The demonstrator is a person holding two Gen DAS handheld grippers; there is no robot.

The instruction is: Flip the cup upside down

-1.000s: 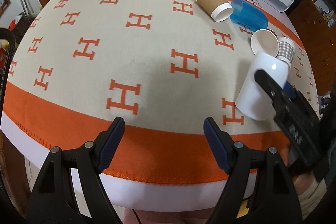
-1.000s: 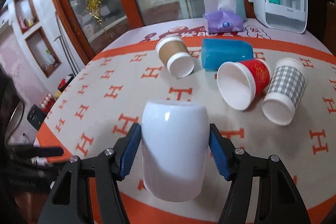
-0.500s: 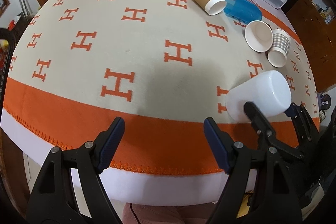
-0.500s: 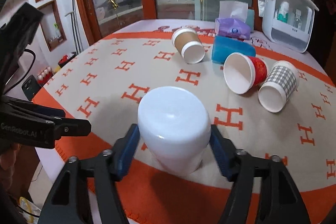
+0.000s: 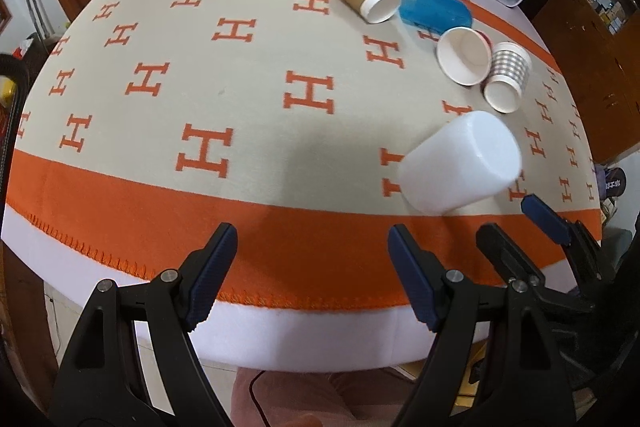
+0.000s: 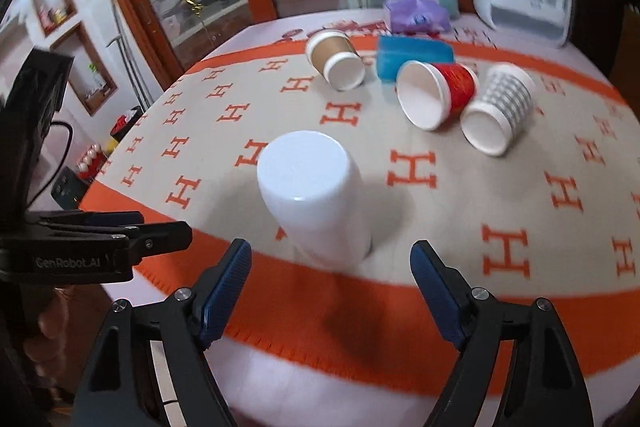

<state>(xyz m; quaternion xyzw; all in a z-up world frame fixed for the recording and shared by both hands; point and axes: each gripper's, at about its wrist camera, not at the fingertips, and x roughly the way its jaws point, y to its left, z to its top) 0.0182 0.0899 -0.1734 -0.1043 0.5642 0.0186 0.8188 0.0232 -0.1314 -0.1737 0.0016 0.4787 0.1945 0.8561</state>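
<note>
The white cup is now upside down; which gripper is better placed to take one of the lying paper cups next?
Probably the right. The right gripper is open, just behind the white cup, and faces the red cup and checked cup. The left gripper is open too, but aims at bare cloth.

The white cup (image 6: pixel 316 195) at centre frame looks like smooth, slightly glossy plastic. Under it the tablecloth (image 6: pixel 500 195) is a matt woven cloth with a stitched orange hem. At upper right, the brown cup (image 6: pixel 334 61) and checked cup (image 6: pixel 498 107) look like matt paper, and the blue cup (image 6: pixel 414 57) like translucent plastic.
</note>
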